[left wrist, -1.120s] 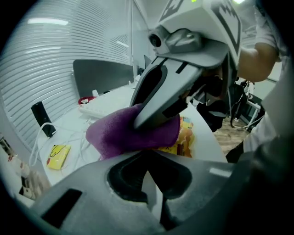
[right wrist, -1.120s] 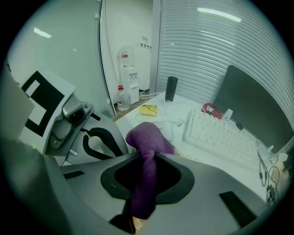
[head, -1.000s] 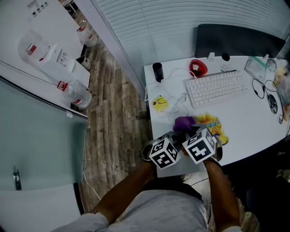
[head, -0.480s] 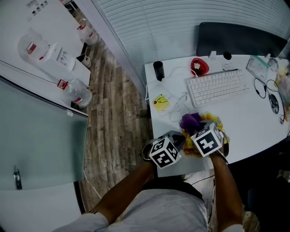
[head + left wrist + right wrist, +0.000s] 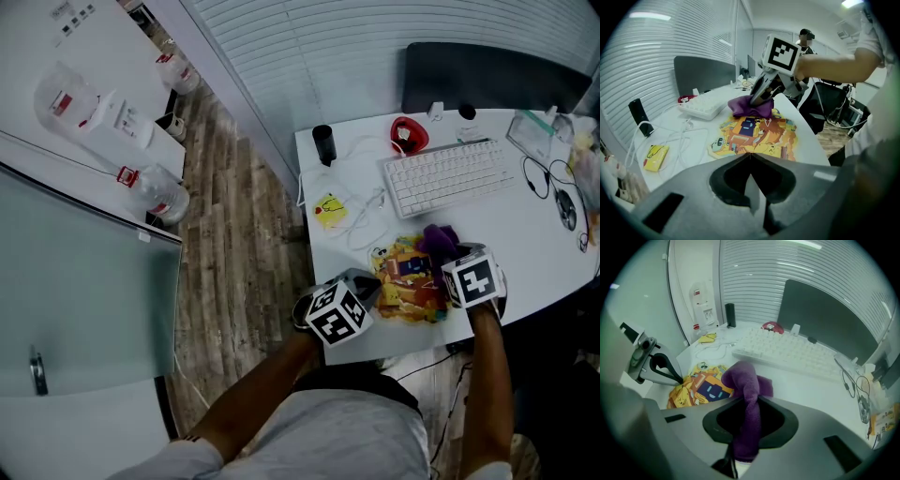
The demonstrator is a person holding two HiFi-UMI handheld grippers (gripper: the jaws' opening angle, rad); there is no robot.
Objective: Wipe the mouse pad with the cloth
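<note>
The right gripper (image 5: 452, 255), clamped on the crumpled purple cloth (image 5: 437, 240), sits at the right edge of the colourful cartoon-printed mouse pad (image 5: 405, 279), which runs left toward the closed, empty left gripper (image 5: 367, 287).

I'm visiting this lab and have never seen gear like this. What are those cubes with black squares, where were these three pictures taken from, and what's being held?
There is no robot here. A person holds a hand tool with two jaws in each hand, and the patterned cubes are part of those tools. One picture comes from a camera on the person's head, looking down at a white desk. The other two come from cameras riding on each tool, looking along its jaws.

On the desk lie a colourful cartoon mouse pad, a white keyboard, a yellow packet and white cables.

The right gripper has its jaws shut on a purple cloth, which rests on the pad's side nearest the keyboard. The left gripper is shut and empty, with its tips by the pad's left edge.
</note>
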